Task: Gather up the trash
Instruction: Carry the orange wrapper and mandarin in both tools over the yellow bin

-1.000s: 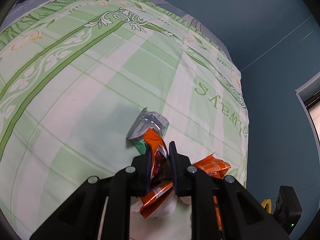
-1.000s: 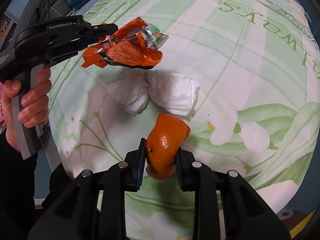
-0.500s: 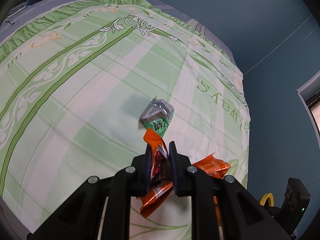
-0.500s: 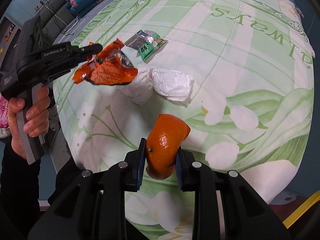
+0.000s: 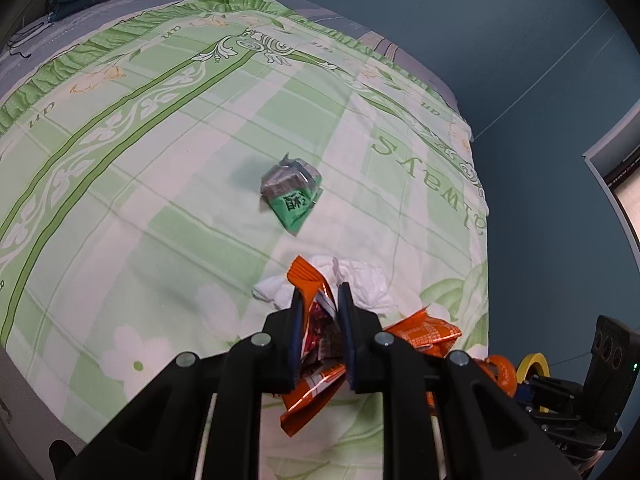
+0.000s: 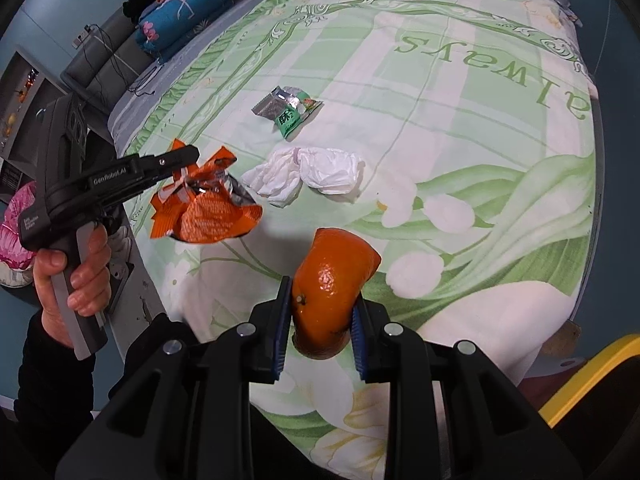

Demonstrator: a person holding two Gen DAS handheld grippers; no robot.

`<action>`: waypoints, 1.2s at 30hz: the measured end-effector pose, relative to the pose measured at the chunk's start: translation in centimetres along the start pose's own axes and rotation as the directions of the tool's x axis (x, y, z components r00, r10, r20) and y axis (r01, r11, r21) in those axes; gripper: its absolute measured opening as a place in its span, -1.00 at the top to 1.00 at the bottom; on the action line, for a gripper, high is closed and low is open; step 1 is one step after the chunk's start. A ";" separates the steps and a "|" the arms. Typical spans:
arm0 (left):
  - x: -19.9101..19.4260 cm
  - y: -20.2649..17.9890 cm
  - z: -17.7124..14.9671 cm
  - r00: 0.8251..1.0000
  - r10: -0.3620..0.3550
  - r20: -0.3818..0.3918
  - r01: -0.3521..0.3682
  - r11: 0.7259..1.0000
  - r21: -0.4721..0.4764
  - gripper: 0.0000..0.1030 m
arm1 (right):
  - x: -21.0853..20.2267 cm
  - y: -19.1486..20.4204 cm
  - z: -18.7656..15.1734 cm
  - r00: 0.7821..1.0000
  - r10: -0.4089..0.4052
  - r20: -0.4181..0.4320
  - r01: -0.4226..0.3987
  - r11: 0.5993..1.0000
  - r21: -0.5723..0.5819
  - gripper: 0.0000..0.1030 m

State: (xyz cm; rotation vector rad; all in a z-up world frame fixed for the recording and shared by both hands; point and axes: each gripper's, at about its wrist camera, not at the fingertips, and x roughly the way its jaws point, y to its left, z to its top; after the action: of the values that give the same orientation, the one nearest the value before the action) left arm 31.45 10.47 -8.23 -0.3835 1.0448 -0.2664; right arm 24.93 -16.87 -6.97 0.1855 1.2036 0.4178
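My left gripper is shut on a crumpled orange snack wrapper and holds it in the air above the bed's near edge; it also shows in the right wrist view. My right gripper is shut on a piece of orange peel, held above the bed. A crumpled white tissue and a green and silver wrapper lie on the green patterned bedsheet. They also show in the left wrist view: tissue, green wrapper.
Folded bedding and pillows lie at the bed's far end. A yellow object shows at the lower right beside the bed. Blue floor surrounds the bed. A pink item sits at the left.
Both grippers have pulled back and up from the bed with their loads. The tissue and green wrapper now look farther away and lie uncovered.
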 end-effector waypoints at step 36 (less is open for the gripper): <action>-1.7 -17.0 -9.2 0.982 -0.167 -0.093 0.185 0.949 0.256 0.70 | -13.7 -10.3 -6.7 0.965 -0.118 0.233 0.060 0.968 0.242 0.51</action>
State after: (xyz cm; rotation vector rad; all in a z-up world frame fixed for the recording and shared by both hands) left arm 22.02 -5.89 -3.64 -0.2271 1.0296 -0.5770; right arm 16.86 -32.34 -1.20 0.3738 1.0089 0.1661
